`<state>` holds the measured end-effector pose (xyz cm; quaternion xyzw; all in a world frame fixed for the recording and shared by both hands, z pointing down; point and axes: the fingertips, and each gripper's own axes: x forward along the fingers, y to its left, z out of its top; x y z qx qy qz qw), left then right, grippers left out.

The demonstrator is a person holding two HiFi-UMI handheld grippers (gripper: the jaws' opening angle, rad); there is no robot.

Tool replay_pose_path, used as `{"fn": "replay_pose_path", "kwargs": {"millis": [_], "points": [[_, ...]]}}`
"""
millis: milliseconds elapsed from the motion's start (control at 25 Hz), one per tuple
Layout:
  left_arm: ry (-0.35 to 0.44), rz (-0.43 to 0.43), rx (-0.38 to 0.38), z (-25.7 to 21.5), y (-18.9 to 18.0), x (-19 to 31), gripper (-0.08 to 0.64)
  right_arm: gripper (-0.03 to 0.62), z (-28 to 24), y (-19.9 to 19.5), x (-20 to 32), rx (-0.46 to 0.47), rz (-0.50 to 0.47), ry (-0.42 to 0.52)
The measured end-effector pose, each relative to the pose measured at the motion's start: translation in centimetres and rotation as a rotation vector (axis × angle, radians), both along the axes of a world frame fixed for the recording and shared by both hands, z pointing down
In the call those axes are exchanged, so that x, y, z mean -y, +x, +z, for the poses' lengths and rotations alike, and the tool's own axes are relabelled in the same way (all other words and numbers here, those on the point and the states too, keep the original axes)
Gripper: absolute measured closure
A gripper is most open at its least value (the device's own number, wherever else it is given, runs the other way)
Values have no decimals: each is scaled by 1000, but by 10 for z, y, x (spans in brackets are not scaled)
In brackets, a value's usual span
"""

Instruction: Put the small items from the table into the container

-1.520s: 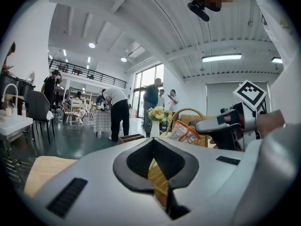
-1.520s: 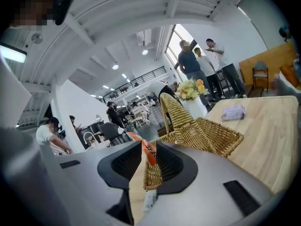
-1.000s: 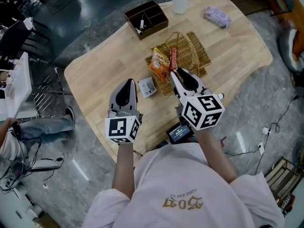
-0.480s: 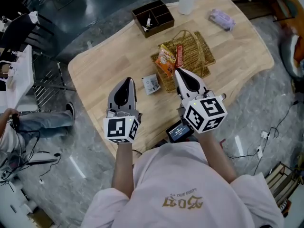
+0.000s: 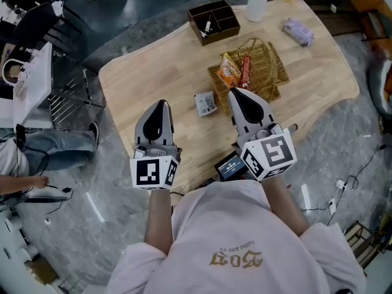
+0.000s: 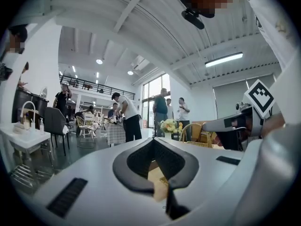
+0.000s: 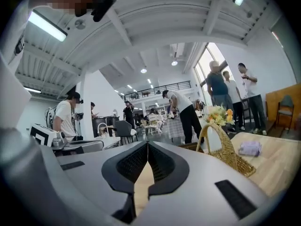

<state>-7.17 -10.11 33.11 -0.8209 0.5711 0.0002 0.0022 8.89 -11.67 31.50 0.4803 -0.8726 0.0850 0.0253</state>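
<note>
Both claws shut and empty above the worktop; one small packet lies loose outside the basket.

My left claw (image 6: 154,139) is closed tip to tip with nothing in it. My right claw (image 7: 147,144) is just closing to the same narrow pinch, and it is empty too. On the pale wooden worktop (image 5: 153,66) I count one small white flat packet (image 5: 206,103), lying just left of the right claw's tip. The woven wicker basket (image 5: 269,72) holds two items side by side, an orange snack packet (image 5: 229,71) and a red wrapped bar (image 5: 245,71). Further back there is one dark brown divided box (image 5: 214,21), possibly with something small inside. One white vase of flowers (image 5: 256,6) and one purple pouch (image 5: 298,31) also sit there.
</note>
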Motion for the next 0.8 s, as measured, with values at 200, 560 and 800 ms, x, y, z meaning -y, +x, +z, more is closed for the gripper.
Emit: {"fn": "replay_pose_path", "kwargs": {"millis": [200,560,800], "points": [[42,-52,-6,-22,-19,-16,552,574,-21,-12,-9,-26,-26,78],[131,-143,7,-52,-41,-32,552,572,-42,-22,-15,-14,-50,129],[167,-154,16,-61,-38,-35,552,572,-42,-23,-16,-15,-54,137]]}}
